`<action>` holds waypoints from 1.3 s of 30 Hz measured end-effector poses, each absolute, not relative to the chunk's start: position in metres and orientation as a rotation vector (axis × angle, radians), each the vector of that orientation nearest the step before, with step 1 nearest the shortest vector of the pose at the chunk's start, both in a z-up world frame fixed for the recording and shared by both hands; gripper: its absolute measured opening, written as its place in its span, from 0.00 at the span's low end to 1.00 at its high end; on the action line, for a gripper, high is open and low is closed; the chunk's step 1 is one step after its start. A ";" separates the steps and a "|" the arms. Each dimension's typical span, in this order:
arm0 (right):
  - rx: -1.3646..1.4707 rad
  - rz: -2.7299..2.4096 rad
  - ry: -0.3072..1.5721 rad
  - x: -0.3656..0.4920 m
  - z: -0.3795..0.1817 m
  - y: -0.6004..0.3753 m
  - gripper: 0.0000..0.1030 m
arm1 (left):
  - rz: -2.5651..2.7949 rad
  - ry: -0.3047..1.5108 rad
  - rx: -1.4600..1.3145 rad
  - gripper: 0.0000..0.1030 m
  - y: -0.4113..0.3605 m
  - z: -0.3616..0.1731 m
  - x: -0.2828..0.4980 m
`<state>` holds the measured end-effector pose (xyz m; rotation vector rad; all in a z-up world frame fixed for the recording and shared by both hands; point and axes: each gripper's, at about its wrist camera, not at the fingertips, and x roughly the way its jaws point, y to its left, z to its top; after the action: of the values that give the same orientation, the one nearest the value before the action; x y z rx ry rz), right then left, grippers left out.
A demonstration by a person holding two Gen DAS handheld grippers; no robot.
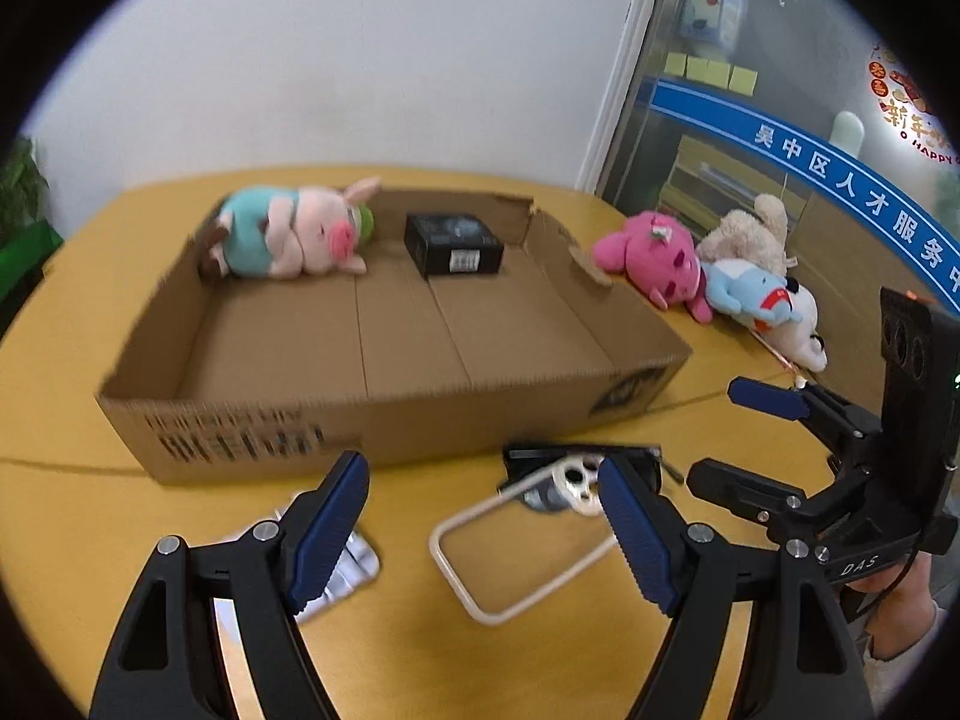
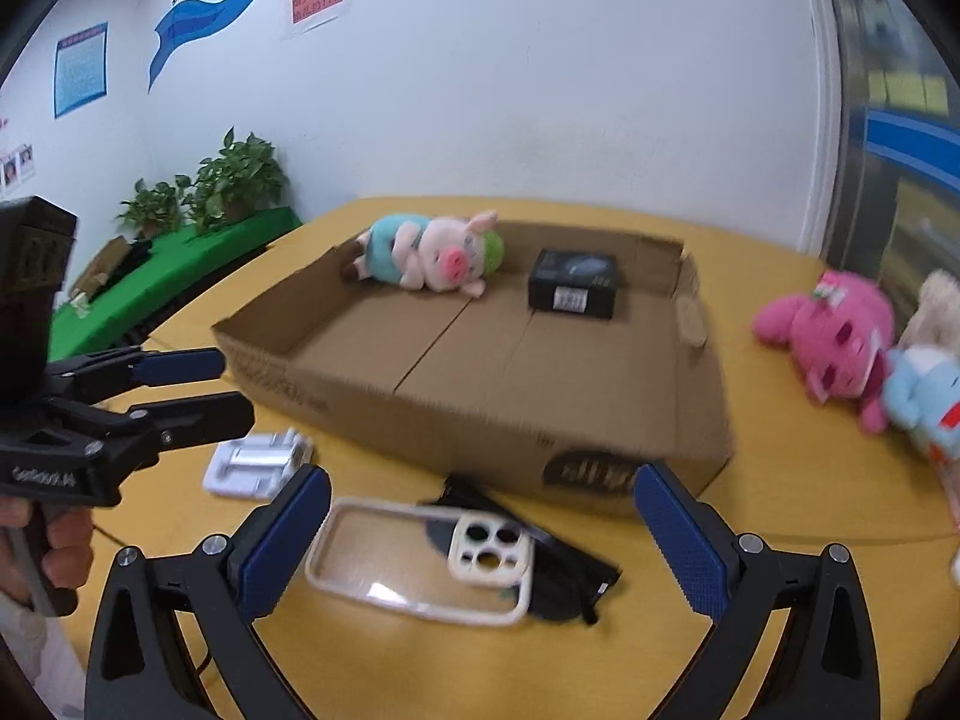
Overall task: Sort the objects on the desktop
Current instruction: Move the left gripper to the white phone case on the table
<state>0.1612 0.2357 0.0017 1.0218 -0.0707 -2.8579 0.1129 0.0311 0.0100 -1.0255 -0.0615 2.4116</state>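
A shallow cardboard box [image 1: 372,420] [image 2: 480,432] sits on the yellow table and holds a pig plush [image 1: 294,231] [image 2: 432,252] and a small black box [image 1: 453,243] [image 2: 573,282]. In front of it a clear phone case [image 1: 516,558] [image 2: 420,558] lies partly over a flat black item [image 1: 576,462] [image 2: 570,576]. A white stand [image 1: 342,570] [image 2: 258,462] lies to the left. My left gripper [image 1: 483,528] is open above the case. My right gripper [image 2: 483,546] is open around the case and also shows in the left wrist view [image 1: 732,432].
A pink plush [image 1: 654,258] [image 2: 834,336], a beige plush [image 1: 750,228] and a blue-and-white plush [image 1: 768,306] [image 2: 924,396] lie on the table right of the box. Potted plants [image 2: 210,186] stand on a green surface at the far left. A glass door is at the right.
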 end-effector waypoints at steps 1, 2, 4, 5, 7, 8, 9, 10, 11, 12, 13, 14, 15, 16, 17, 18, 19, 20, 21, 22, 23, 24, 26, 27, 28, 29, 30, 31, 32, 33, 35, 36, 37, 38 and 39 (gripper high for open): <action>1.056 -2.826 -0.091 0.164 -0.009 0.239 1.00 | 2.396 -0.073 -1.048 0.75 0.030 0.004 0.114; 1.078 -2.808 -0.099 0.166 -0.016 0.241 1.00 | 2.369 -0.093 -1.082 0.75 0.029 -0.005 0.113; 1.140 -2.750 -0.126 0.167 -0.035 0.245 1.00 | 2.335 -0.124 -1.124 0.75 0.028 -0.017 0.112; 1.166 -2.722 -0.142 0.167 -0.042 0.245 1.00 | 2.313 -0.142 -1.152 0.74 0.027 -0.025 0.110; 1.200 -2.676 -0.156 0.164 -0.053 0.243 1.00 | 2.265 -0.179 -1.204 0.68 0.027 -0.038 0.106; 1.209 -2.652 -0.157 0.162 -0.058 0.240 1.00 | 2.242 -0.200 -1.235 0.64 0.026 -0.045 0.103; 1.212 -2.640 -0.156 0.161 -0.063 0.237 1.00 | 2.221 -0.217 -1.262 0.59 0.026 -0.051 0.100; 1.219 -2.621 -0.157 0.157 -0.066 0.234 1.00 | 2.207 -0.232 -1.279 0.57 0.026 -0.055 0.097; 1.224 -2.612 -0.158 0.155 -0.069 0.231 1.00 | 2.189 -0.253 -1.299 0.55 0.025 -0.061 0.094; 1.228 -2.604 -0.159 0.153 -0.071 0.228 1.00 | 2.172 -0.275 -1.317 0.55 0.025 -0.065 0.092; 1.231 -2.590 -0.161 0.150 -0.073 0.225 1.00 | 2.153 -0.297 -1.334 0.55 0.025 -0.070 0.089; 1.232 -2.579 -0.164 0.148 -0.075 0.223 1.00 | 2.130 -0.317 -1.356 0.55 0.026 -0.075 0.086; 1.233 -2.569 -0.168 0.146 -0.076 0.222 1.00 | 2.115 -0.328 -1.373 0.55 0.027 -0.079 0.084; 1.237 -2.559 -0.177 0.143 -0.079 0.221 1.00 | 2.105 -0.336 -1.386 0.55 0.028 -0.082 0.082; 1.248 -2.552 -0.184 0.139 -0.082 0.221 1.00 | 2.087 -0.351 -1.401 0.54 0.029 -0.087 0.080; 1.259 -2.550 -0.185 0.136 -0.084 0.221 1.00 | 2.081 -0.364 -1.385 0.54 0.029 -0.087 0.080; 1.275 -2.551 -0.183 0.134 -0.087 0.221 1.00 | 2.071 -0.371 -1.387 0.54 0.028 -0.088 0.079; 1.290 -2.548 -0.186 0.132 -0.090 0.221 1.00 | 2.063 -0.379 -1.388 0.54 0.028 -0.088 0.079; 1.296 -2.548 -0.190 0.132 -0.092 0.221 1.00 | 2.061 -0.381 -1.388 0.54 0.027 -0.088 0.079; 1.302 -2.547 -0.199 0.132 -0.094 0.221 1.00 | 2.057 -0.380 -1.387 0.54 0.027 -0.087 0.079; 1.302 -2.548 -0.206 0.133 -0.094 0.221 1.00 | 2.054 -0.376 -1.385 0.54 0.026 -0.087 0.081; 1.297 -2.547 -0.216 0.135 -0.093 0.221 1.00 | 2.040 -0.378 -1.383 0.49 0.025 -0.087 0.082; 1.251 -2.513 -0.258 0.141 -0.087 0.218 0.99 | 2.001 -0.393 -1.368 0.42 0.023 -0.086 0.086; 1.231 -2.500 -0.271 0.144 -0.085 0.216 0.99 | 1.978 -0.399 -1.345 0.42 0.023 -0.083 0.092; 1.210 -2.490 -0.272 0.148 -0.081 0.211 0.99 | 1.970 -0.387 -1.325 0.42 0.024 -0.080 0.096; 1.199 -2.482 -0.239 0.153 -0.078 0.202 0.99 | 1.976 -0.369 -1.312 0.42 0.024 -0.078 0.099; 1.199 -2.483 -0.207 0.156 -0.077 0.196 0.99 | 1.995 -0.339 -1.310 0.42 0.023 -0.076 0.102; 1.197 -2.490 -0.189 0.158 -0.076 0.193 0.99 | 2.001 -0.334 -1.323 0.42 0.022 -0.076 0.101; 1.194 -2.510 -0.178 0.161 -0.075 0.192 0.99 | 2.001 -0.341 -1.340 0.42 0.020 -0.078 0.100; 1.196 -2.524 -0.186 0.162 -0.075 0.194 0.99 | 2.000 -0.357 -1.355 0.42 0.017 -0.080 0.098; 1.205 -2.548 -0.215 0.159 -0.074 0.205 0.99 | 2.012 -0.366 -1.369 0.42 0.016 -0.081 0.094; 1.217 -2.562 -0.222 0.156 -0.073 0.211 0.99 | 2.017 -0.367 -1.380 0.42 0.016 -0.082 0.092; 1.230 -2.570 -0.221 0.152 -0.073 0.215 0.99 | 2.013 -0.373 -1.388 0.42 0.017 -0.083 0.091; 1.253 -2.585 -0.204 0.148 -0.074 0.223 1.00 | 2.004 -0.382 -1.398 0.42 0.018 -0.084 0.089; 1.266 -2.588 -0.190 0.144 -0.075 0.226 1.00 | 1.999 -0.384 -1.410 0.42 0.021 -0.086 0.089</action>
<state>0.1445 0.2263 -0.0753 1.2663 -0.1902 -2.5880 0.0885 0.0207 -0.0857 -1.4101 -0.3835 1.9994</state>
